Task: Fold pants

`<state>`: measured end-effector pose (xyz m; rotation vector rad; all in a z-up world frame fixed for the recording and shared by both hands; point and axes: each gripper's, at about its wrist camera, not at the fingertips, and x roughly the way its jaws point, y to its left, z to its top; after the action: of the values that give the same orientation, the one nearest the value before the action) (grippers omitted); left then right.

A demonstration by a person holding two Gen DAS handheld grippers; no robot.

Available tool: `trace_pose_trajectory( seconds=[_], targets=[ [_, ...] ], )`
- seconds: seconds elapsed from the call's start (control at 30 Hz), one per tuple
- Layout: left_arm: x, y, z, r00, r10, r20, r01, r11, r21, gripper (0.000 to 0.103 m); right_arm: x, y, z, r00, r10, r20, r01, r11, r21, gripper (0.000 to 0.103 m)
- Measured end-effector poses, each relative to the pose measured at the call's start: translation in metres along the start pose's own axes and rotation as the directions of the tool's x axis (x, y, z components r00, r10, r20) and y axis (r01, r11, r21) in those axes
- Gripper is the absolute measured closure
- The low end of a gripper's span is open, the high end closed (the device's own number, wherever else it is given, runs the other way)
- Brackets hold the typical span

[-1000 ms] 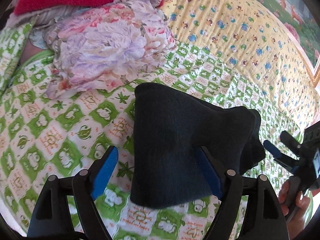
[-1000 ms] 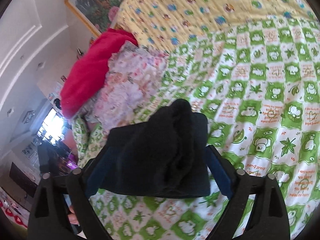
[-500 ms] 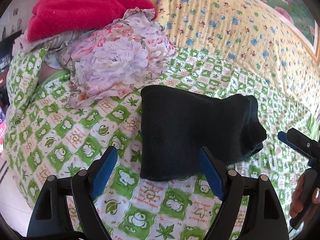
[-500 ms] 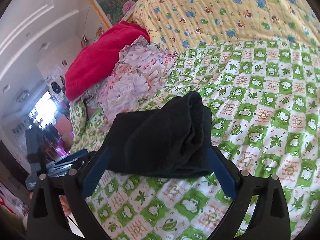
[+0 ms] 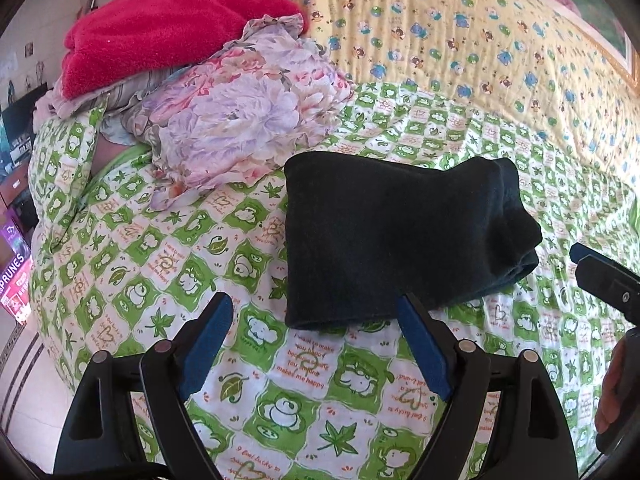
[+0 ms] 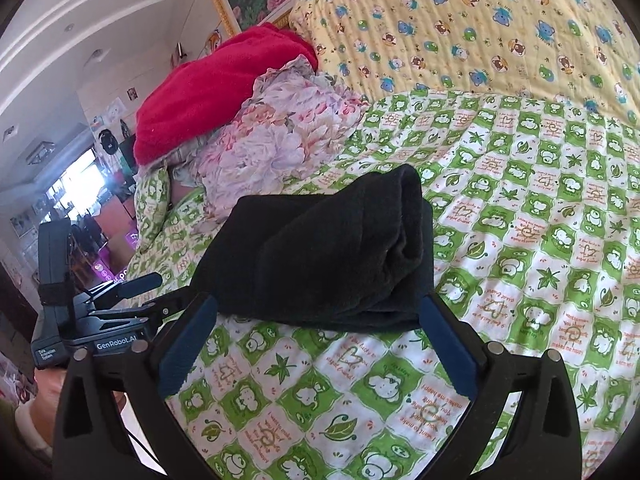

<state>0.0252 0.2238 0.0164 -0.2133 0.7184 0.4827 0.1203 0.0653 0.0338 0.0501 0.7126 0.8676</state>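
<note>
One pair of folded pants (image 5: 400,236) lies mid-bed (image 5: 312,376), clear of its edges. Your two grippers, left (image 5: 316,344) and right (image 6: 318,340), hang spread wide, empty. Two bundles sit behind: red blanket (image 5: 176,28), floral cloth (image 5: 240,116).

My left wrist camera looks forward and down over the green checked bedspread (image 5: 168,248), close above it. My right wrist camera faces likewise from the other side. Both share the folded dark pants (image 5: 392,236) (image 6: 332,256) and red blanket (image 5: 172,28) (image 6: 216,88).
</note>
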Motion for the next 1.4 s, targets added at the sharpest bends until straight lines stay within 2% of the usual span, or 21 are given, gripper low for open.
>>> trace_pose_trajectory(
  seconds=[0.7,1.4],
  targets=[
    [-0.009,-0.005,-0.008,0.999,0.026,0.028,-0.027,0.999,0.034,0.016,0.002,0.010,-0.010,0.999,-0.035,-0.012,0.035,0.998,-0.045,0.001],
    [0.007,-0.001,-0.018,1.000,0.012,0.007,-0.012,0.999,0.029,0.016,0.014,0.015,-0.020,0.999,-0.035,-0.025,0.033,0.997,-0.068,0.001]
  ],
)
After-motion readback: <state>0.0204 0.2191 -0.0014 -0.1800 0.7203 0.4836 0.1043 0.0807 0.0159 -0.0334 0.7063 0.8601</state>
